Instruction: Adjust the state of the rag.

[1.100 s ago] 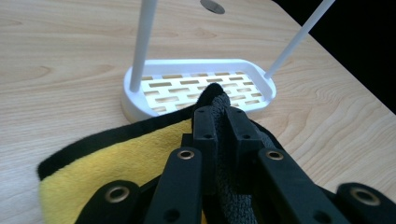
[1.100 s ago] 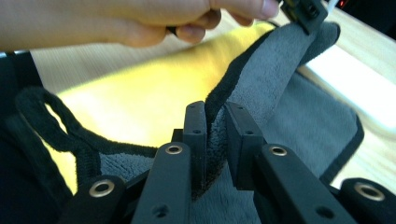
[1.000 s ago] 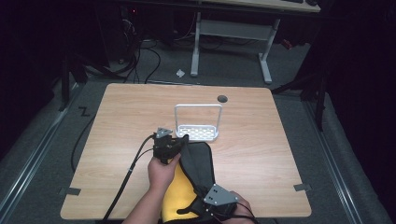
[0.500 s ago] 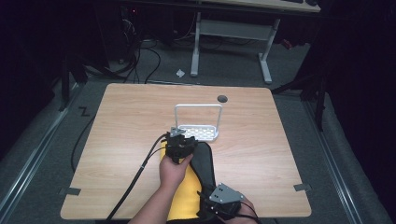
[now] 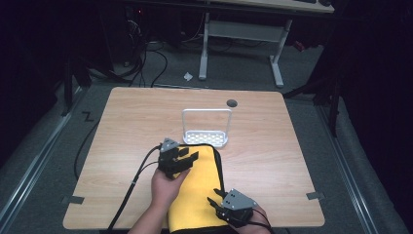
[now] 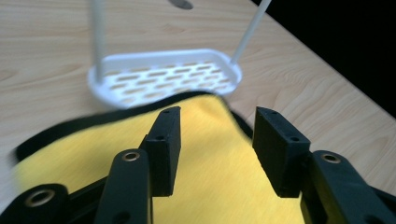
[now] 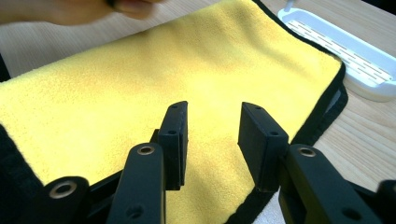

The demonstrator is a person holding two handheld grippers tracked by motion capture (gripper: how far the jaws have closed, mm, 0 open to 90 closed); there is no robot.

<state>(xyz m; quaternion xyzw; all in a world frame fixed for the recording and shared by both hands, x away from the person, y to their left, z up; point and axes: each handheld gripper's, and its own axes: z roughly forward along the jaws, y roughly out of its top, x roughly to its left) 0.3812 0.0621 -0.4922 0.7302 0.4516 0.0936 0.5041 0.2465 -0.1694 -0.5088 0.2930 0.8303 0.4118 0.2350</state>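
A yellow cloth with a black border [image 5: 199, 190] [image 6: 140, 154] [image 7: 187, 70] lies flat on the near middle of the wooden table [image 5: 122, 126]. Its far edge touches a white slotted tray with a tall wire handle [image 5: 205, 137] [image 6: 163, 79] [image 7: 345, 46]. My left gripper [image 5: 187, 155] [image 6: 212, 140] hovers open over the cloth's far left part, nothing between its jaws. Open too, my right gripper [image 5: 214, 202] [image 7: 212, 135] hangs over the cloth's near right edge. In the right gripper view a hand [image 7: 93, 9] shows at the top left.
A round grey cable hole [image 5: 232, 103] sits near the table's far edge. Bare wood spreads left and right of the cloth. Tape marks [image 5: 73, 199] sit at the near corners. Beyond the table stand a desk frame [image 5: 238, 34] and floor cables.
My left gripper has moved back toward the near side and slightly left, away from the tray. The yellow cloth now lies spread wider and flatter. My right gripper has opened over its near edge.
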